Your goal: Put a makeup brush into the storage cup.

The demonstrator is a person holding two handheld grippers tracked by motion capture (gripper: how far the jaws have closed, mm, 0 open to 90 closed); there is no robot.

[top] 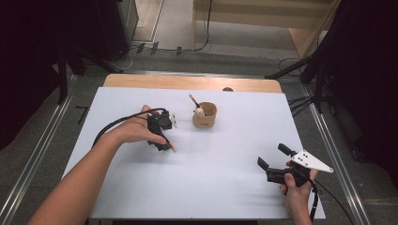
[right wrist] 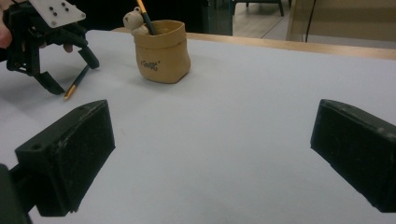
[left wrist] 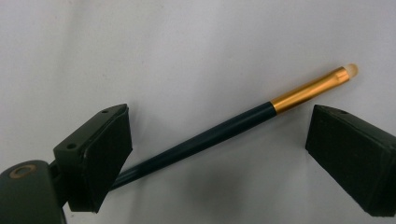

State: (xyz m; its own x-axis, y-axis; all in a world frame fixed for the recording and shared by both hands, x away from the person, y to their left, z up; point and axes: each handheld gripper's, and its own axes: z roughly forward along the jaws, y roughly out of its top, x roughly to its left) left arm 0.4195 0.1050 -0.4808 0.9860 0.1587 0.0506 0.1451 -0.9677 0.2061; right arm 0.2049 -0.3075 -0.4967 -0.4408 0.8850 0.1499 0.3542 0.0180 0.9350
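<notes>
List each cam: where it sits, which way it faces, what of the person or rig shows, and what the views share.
High view: above the person's side, facing forward and down on the white table; both forearms, left gripper, right gripper.
Left gripper view: on the left gripper, facing down at the brush between open jaws.
Right gripper view: low on the right gripper, facing across the table to the tan pot; own open jaws.
Shared: high and right gripper views show pot, brush, left gripper.
</notes>
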